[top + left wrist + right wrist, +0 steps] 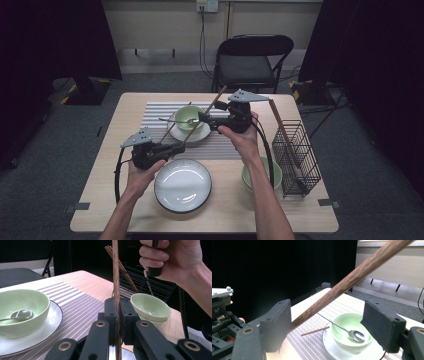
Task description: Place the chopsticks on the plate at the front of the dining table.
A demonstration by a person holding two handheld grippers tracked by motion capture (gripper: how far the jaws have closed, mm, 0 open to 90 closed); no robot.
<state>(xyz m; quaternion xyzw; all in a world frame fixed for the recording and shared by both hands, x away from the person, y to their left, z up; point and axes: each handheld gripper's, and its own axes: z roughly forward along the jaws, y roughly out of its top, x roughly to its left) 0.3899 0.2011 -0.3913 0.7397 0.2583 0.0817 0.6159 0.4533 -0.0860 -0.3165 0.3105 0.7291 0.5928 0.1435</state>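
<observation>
The left gripper (172, 148), held low over the near-left part of the table (105, 200), has its jaws pressed together on a dark wooden chopstick (200, 122), which rises from the pinch and slants up and away over the striped placemat (220, 145); in the left gripper view the stick (115, 277) stands between the two closed pads. The right gripper (204, 118), held above the far side of the placemat, has its jaws spread wide, and in the right gripper view the same chopstick (352, 277) passes through the gap between them without being pinched, close against one pad. A second chopstick (168, 131) already lies on the placemat beside the saucer (200, 135) that carries a green bowl (189, 118) with a spoon (172, 120) in it. A wire basket (297, 157) at the right edge holds further chopsticks (285, 132), and a stack of green bowls (272, 172) and a white plate (183, 185) sit along the near side. Judged from this layout, the setting is partly done: one chopstick is down, its partner is held by the left gripper alone, and it remains to be lowered and laid beside the first.
</observation>
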